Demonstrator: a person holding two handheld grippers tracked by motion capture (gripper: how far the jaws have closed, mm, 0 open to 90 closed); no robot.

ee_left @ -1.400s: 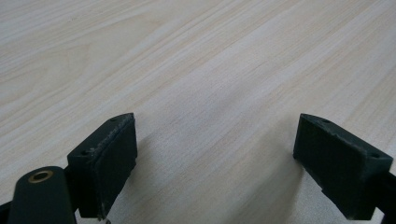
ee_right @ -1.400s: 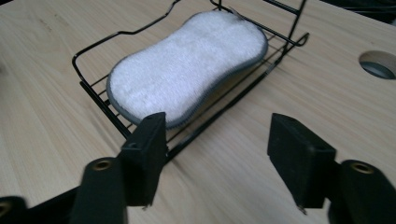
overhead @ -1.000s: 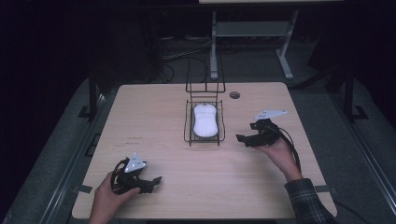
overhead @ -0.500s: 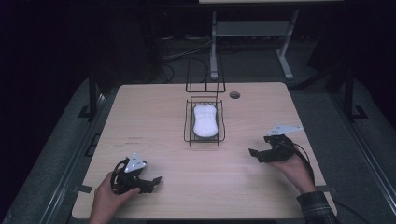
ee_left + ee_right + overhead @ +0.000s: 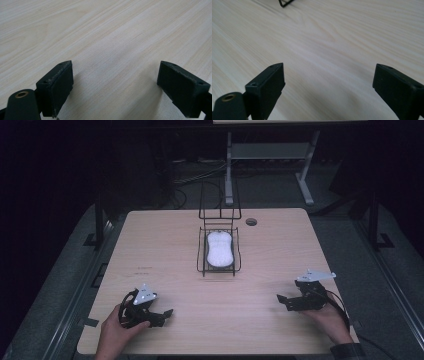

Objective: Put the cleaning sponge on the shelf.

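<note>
Right gripper point(image 5: 292, 301) resting lower right, jaws just opening wide, holding nothing. Left gripper point(image 5: 152, 312) lower left, jaws gaping, empty. White computer mouse point(image 5: 220, 249) lying inside wire basket point(image 5: 202, 262), centre of surface point(image 5: 280, 245). Risk: jaws snagging basket wires, dragging it.

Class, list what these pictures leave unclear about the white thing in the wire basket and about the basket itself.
- White thing, high view: too small to tell what it is or what it is made of.
- Wire basket, right gripper view: the top edge cuts off all but one corner.
- Basket's upright frame, high view: thin black wires blend into the dark floor behind.
</note>
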